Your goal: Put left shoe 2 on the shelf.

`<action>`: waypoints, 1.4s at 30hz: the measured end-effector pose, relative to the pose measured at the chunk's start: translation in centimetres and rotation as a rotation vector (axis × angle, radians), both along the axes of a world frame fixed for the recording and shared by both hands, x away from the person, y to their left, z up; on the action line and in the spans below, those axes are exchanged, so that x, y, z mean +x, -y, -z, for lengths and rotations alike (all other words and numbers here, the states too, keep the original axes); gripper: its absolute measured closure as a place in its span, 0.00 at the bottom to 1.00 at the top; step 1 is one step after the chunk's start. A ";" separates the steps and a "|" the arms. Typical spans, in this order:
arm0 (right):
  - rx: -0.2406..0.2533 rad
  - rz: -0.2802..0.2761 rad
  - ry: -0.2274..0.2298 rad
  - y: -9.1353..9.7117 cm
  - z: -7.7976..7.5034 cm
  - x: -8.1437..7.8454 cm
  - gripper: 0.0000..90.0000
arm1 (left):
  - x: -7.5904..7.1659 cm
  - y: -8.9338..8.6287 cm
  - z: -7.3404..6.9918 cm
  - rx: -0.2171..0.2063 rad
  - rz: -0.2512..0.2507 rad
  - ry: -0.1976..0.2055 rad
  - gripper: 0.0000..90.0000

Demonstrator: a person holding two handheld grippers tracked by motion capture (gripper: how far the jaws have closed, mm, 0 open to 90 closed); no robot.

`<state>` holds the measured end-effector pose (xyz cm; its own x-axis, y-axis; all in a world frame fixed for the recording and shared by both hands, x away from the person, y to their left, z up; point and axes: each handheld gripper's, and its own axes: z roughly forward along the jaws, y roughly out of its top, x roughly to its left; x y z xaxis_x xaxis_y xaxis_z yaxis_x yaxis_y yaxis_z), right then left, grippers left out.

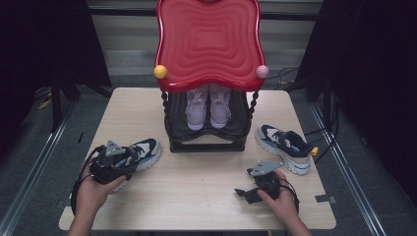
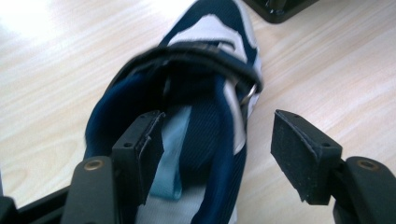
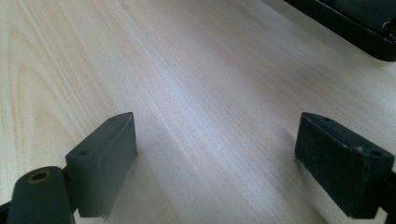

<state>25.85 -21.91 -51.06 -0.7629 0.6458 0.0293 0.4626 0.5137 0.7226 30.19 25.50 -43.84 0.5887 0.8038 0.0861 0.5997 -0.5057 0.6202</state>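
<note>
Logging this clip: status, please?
Left gripper jaws open, straddling navy sneaker. Right gripper open over bare table. Shoe rack ahead, nothing blocking.

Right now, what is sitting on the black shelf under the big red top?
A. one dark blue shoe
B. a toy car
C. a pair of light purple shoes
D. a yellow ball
C: the pair of light purple shoes stands side by side on the black shelf beneath the red top, toes toward the camera in the high view.
</note>
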 end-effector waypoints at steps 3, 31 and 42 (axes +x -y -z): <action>0.000 -0.001 0.000 0.0 0.0 0.0 0.14 | -0.3 0.0 0.1 0.014 0.022 -0.001 0.38; 0.000 -0.003 -0.001 0.0 0.0 0.0 0.14 | -0.6 1.8 -0.8 0.046 -0.016 -0.084 0.87; 0.000 -0.003 -0.001 0.0 0.0 0.0 0.14 | 1.7 4.5 -0.4 -0.027 -0.110 -0.034 0.88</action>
